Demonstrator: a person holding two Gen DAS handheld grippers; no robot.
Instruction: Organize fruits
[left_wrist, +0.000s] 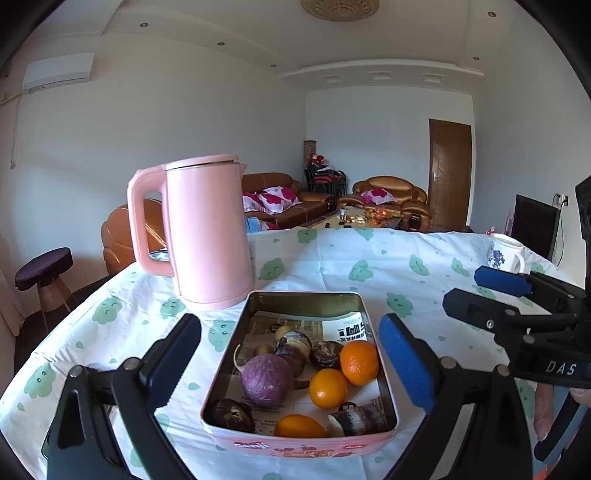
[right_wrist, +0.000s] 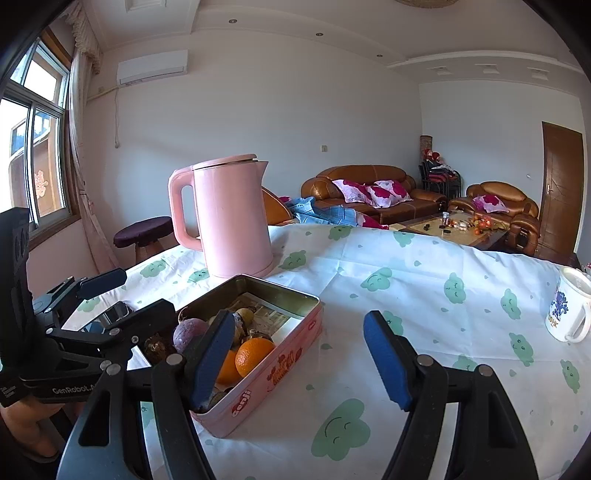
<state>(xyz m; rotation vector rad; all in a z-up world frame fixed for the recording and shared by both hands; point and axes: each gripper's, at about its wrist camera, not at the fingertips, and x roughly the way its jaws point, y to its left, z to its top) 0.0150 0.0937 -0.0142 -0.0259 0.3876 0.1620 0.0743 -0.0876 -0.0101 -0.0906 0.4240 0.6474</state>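
Observation:
A pink tin box (left_wrist: 303, 445) stands on the table in front of me, also in the right wrist view (right_wrist: 273, 373). It holds three oranges (left_wrist: 359, 361), a purple round fruit (left_wrist: 266, 379), several dark brown pieces (left_wrist: 293, 345) and paper lining. My left gripper (left_wrist: 291, 363) is open, its fingers on either side of the box above it. My right gripper (right_wrist: 303, 360) is open and empty, just right of the box; it also shows in the left wrist view (left_wrist: 491, 295).
A pink kettle (left_wrist: 207, 232) stands just behind the box. A white mug (right_wrist: 567, 310) with a blue print sits at the table's right. The tablecloth (right_wrist: 424, 280) is white with green shapes. Sofas, a stool and a low table lie beyond the far edge.

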